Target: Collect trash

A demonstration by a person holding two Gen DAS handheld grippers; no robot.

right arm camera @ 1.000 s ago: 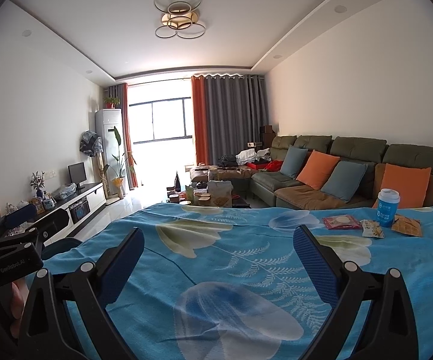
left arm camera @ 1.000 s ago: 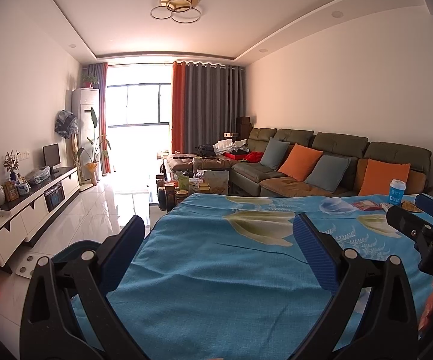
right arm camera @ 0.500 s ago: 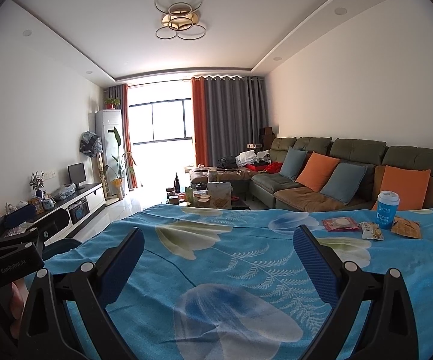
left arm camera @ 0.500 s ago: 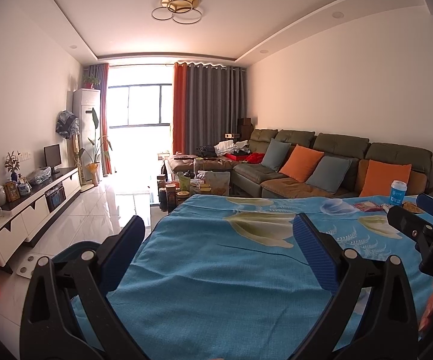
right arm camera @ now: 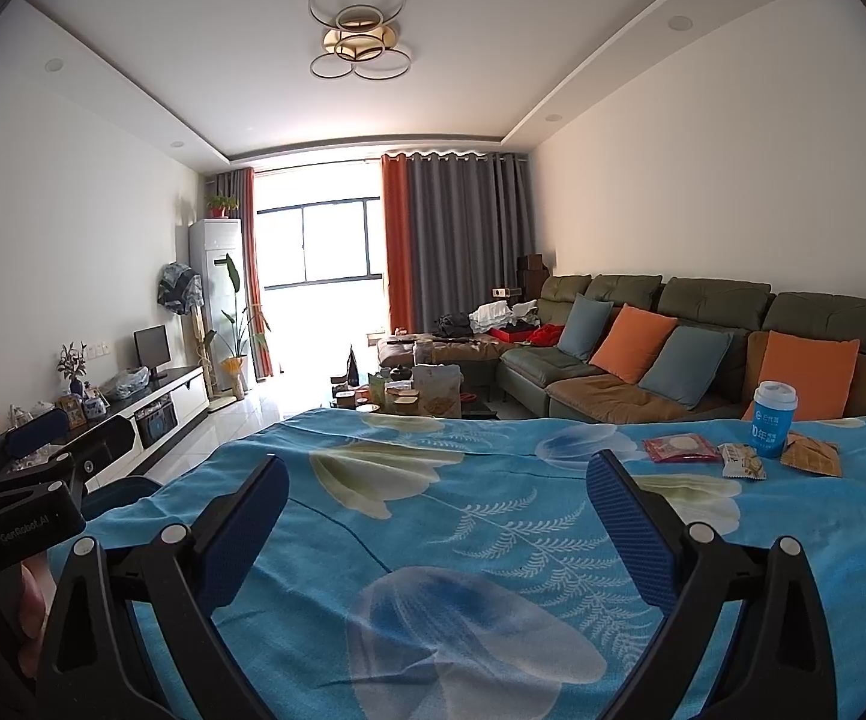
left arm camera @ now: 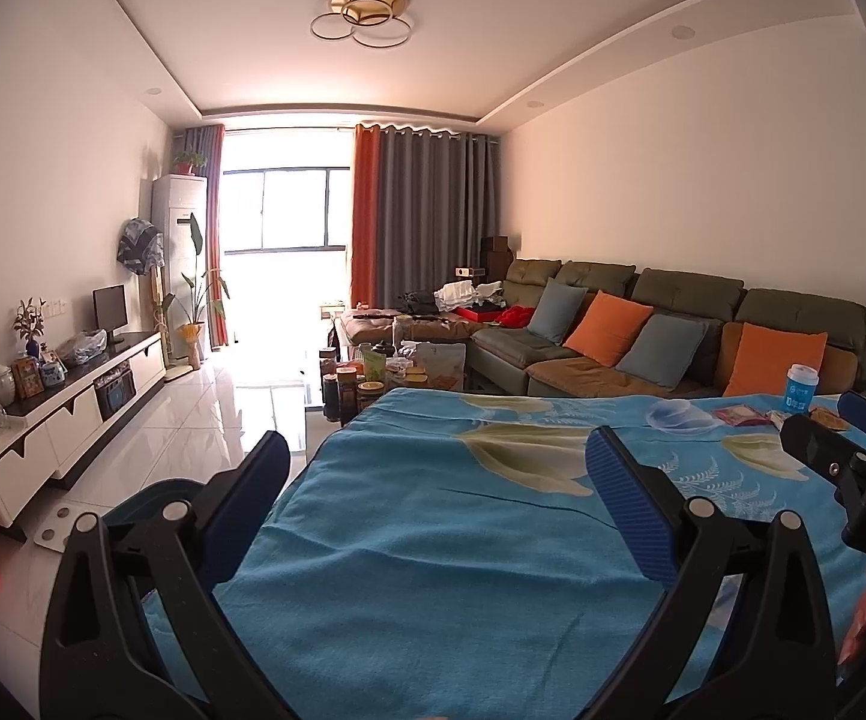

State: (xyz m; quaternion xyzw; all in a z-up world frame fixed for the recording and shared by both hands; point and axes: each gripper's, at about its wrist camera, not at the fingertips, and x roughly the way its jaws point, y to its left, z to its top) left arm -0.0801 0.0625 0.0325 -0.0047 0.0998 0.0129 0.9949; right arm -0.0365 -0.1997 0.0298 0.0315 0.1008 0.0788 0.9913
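Against the pictures from a second ago almost nothing differs: you hold both tools at the same height over the blue flowered tablecloth [right arm camera: 493, 516], the trash lies where it lay, and only a slight drift of the camera shows. Working left to right in the right wrist view: your left gripper [right arm camera: 24, 480] sits at the far left edge, seen side-on, its blue-padded fingers spread with nothing between them; in its own view the left gripper [left arm camera: 439, 480] stands wide open over bare cloth. Your right gripper [right arm camera: 439, 480] is likewise wide open and empty, fingers aimed toward the sofa [right arm camera: 703, 330]. The trash is grouped at the far right corner of the table, ahead of and to the right of the right gripper's right finger and well apart from it. First comes the red wrapper [right arm camera: 680, 449], lying flat, its long axis running left-right. Just beside it is the white snack packet [right arm camera: 743, 461], long axis slanting from far-left to near-right. Behind that packet stands the blue cup [right arm camera: 773, 420], upright, white lid on top, its base just beside the packet; contact cannot be judged. Rightmost is the brown wrapper [right arm camera: 812, 456], flat and crumpled, long axis roughly left-right, just beside the cup. From the left wrist view the same cluster lies far to the right, beyond your right gripper [left arm camera: 841, 438], with the blue cup [left arm camera: 802, 389] standing above it.
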